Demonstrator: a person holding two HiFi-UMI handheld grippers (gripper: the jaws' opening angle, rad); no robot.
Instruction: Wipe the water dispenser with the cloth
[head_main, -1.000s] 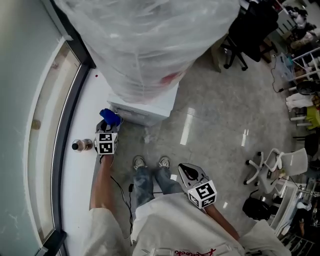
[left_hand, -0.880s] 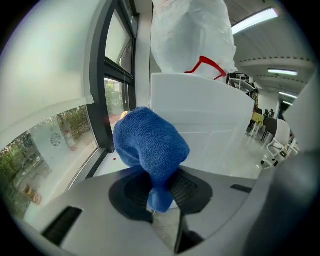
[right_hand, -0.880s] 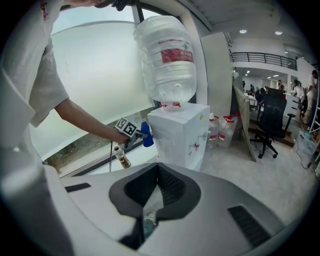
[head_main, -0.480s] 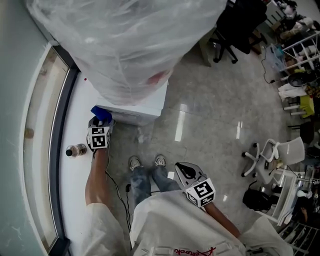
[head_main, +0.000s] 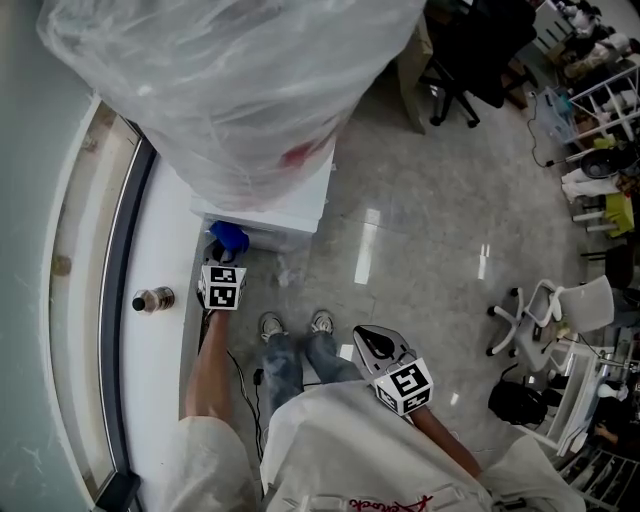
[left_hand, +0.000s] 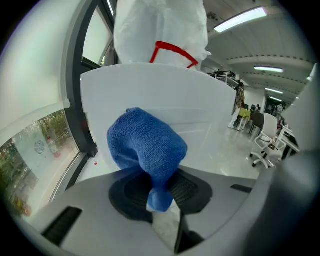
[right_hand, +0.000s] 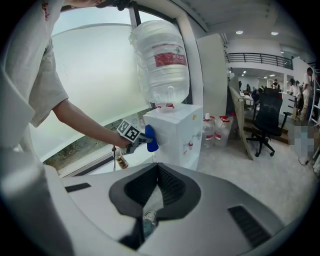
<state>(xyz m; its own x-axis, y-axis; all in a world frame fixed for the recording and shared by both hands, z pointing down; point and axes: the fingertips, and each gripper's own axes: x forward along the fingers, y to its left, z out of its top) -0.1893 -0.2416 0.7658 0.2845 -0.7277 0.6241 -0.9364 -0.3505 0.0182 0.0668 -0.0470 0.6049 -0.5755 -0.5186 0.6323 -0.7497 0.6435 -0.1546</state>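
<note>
The white water dispenser (head_main: 290, 205) carries a big jug wrapped in plastic (head_main: 240, 80). My left gripper (head_main: 225, 252) is shut on a bunched blue cloth (head_main: 229, 238), which presses against the dispenser's near lower side. In the left gripper view the blue cloth (left_hand: 147, 150) bulges out of the jaws, right up against the white panel of the dispenser (left_hand: 165, 95). From the right gripper view, the cloth (right_hand: 151, 139) touches the dispenser's (right_hand: 175, 132) left side wall. My right gripper (head_main: 372, 345) hangs low by the person's body, its jaws together with nothing in them.
A small bottle (head_main: 152, 299) stands on the white window ledge left of the dispenser. Spare water bottles (right_hand: 220, 127) sit on the floor behind it. Office chairs (head_main: 545, 320) and a black chair (right_hand: 267, 117) stand further off on the polished floor. The person's feet (head_main: 298, 325) are close in front of the dispenser.
My left gripper has slid the cloth to the right along the dispenser's near side, away from the window ledge. The right gripper has stayed where it was.
</note>
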